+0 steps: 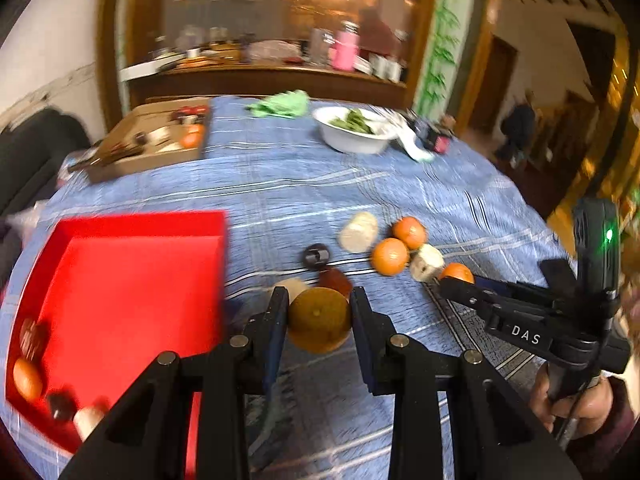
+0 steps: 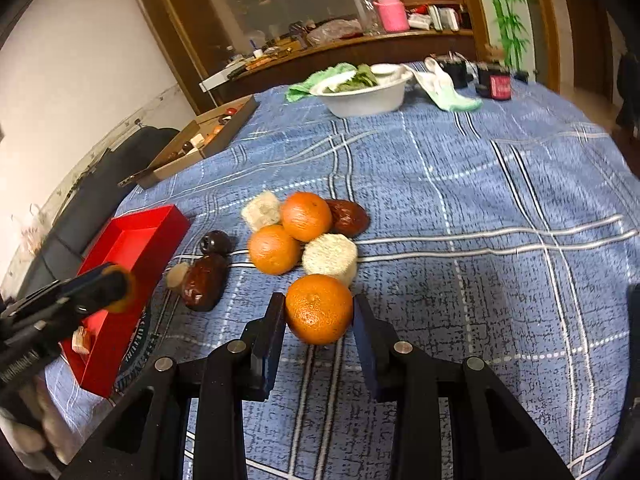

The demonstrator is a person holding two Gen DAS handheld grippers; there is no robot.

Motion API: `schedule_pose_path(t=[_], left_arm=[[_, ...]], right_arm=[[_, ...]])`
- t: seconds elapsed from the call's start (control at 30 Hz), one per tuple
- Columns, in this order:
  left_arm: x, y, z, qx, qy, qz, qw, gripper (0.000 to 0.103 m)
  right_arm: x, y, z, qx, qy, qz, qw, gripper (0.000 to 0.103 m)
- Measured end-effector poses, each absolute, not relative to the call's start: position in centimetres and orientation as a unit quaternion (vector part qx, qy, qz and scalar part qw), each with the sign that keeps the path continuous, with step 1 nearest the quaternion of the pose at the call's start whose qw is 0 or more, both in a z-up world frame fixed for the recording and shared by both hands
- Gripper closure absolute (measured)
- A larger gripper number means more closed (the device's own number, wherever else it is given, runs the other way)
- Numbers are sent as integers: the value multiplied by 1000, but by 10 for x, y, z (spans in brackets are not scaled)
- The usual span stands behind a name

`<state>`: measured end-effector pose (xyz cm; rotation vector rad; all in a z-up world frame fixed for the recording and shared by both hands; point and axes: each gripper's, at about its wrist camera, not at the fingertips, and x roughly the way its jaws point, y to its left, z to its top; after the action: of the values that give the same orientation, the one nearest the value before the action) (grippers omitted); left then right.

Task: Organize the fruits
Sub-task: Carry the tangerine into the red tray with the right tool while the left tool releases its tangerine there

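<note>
My left gripper point(image 1: 319, 312) is shut on a brownish-orange round fruit point(image 1: 319, 320), held above the cloth just right of the red tray point(image 1: 132, 280). The tray holds an orange point(image 1: 27, 378) and a few small pieces at its near left. My right gripper point(image 2: 319, 314) has its jaws around an orange point(image 2: 319, 309) on the tablecloth, touching it on both sides. Beyond lie two more oranges point(image 2: 306, 216), two white fuzzy pieces point(image 2: 330, 258), red dates point(image 2: 204, 282) and a dark round fruit point(image 2: 216, 242).
A white bowl of greens point(image 2: 364, 94) and a green cloth point(image 2: 448, 92) stand at the far side of the blue plaid tablecloth point(image 2: 480, 200). A cardboard box point(image 2: 200, 140) of items sits far left. A dark jar point(image 2: 498, 84) is far right.
</note>
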<state>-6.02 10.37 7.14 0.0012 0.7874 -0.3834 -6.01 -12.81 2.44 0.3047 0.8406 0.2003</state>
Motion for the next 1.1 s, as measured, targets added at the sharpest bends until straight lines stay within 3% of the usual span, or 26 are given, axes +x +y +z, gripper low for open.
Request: schedule_pose_path(t=[0.5,1.1], left_arm=[[-69,252,67,-135,363,-40,921,73],[-61,291,49,-172,369,-6,913,70]], right_arm=[[-65,8,71,74,400,234,883,66],[-31,121,41,-4,437,279,855,66]])
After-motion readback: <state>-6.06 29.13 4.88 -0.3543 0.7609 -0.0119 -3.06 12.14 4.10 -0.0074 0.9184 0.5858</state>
